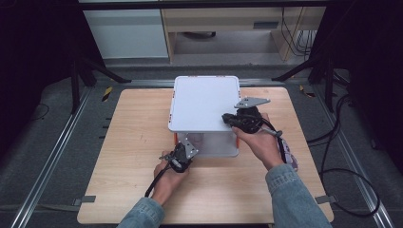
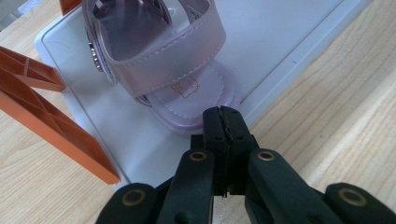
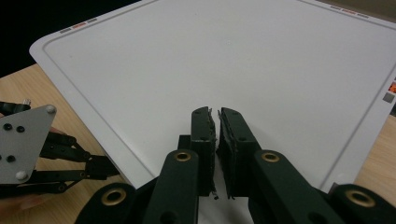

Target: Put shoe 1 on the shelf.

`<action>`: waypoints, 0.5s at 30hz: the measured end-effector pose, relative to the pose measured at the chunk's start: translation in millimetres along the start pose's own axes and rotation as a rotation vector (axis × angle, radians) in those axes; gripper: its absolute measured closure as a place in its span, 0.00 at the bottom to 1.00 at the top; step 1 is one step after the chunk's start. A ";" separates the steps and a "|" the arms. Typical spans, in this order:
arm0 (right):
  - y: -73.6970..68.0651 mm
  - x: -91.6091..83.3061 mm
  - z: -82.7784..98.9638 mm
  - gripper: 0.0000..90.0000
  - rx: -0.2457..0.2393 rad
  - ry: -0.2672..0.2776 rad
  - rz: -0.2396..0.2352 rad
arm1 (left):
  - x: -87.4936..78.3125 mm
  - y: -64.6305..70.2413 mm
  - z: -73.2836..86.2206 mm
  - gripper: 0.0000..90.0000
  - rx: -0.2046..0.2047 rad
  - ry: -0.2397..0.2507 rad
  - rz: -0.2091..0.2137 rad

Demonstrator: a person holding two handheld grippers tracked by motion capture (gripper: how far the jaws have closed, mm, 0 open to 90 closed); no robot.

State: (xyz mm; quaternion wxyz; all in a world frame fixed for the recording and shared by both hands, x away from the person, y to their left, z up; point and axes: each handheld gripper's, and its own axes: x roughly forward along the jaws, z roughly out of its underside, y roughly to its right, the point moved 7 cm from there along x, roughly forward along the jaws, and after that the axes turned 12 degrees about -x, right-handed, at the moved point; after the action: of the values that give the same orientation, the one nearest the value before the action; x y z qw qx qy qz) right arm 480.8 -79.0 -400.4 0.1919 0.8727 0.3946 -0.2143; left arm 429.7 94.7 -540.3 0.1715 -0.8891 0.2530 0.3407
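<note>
On the wooden worktop (image 1: 142, 156) stands a white two-level rack (image 1: 205, 102) with orange legs (image 2: 46, 116). A pink sandal (image 2: 159, 56) lies on its lower shelf (image 2: 280, 32), near that shelf's front edge, with a wide strap arching over the sole and a small cartoon print on the insole. The left tongs (image 2: 223, 114) are closed, the two black jaws pressed flat together with nothing between them; their tip sits just at the sandal's near end, at the rim of the sole, though whether it touches cannot be told. In the high view the left tongs (image 1: 183, 151) point into the open front of the rack, under the top shelf. The right tongs (image 3: 215, 114) are also nearly closed, with a thin slit between the jaws and nothing in it; they lie over the rack's flat white top, near its front right corner. In the high view the right tongs (image 1: 228, 118) rest at the top's right edge, the hand behind them in a denim sleeve (image 1: 292, 194).
</note>
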 end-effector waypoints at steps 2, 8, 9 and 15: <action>0.0 0.0 0.0 0.94 0.003 0.000 -0.002 | 0.8 0.3 -0.5 0.99 -0.001 0.000 0.001; 0.0 0.0 0.0 0.94 0.003 -0.001 -0.001 | 3.1 1.1 -2.3 0.99 0.000 -0.006 0.008; 0.0 0.0 0.0 0.94 0.002 0.000 -0.001 | 3.3 1.3 -2.6 0.99 -0.002 -0.005 0.009; 0.0 0.0 0.0 0.94 0.003 0.000 -0.001 | 3.6 1.7 -2.8 0.99 0.000 -0.005 0.006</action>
State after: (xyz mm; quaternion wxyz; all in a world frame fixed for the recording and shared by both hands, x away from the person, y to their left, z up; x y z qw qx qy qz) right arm 480.8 -79.0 -400.4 0.1905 0.8726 0.3948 -0.2153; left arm 432.6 90.7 -541.0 0.1712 -0.8876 0.2551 0.3432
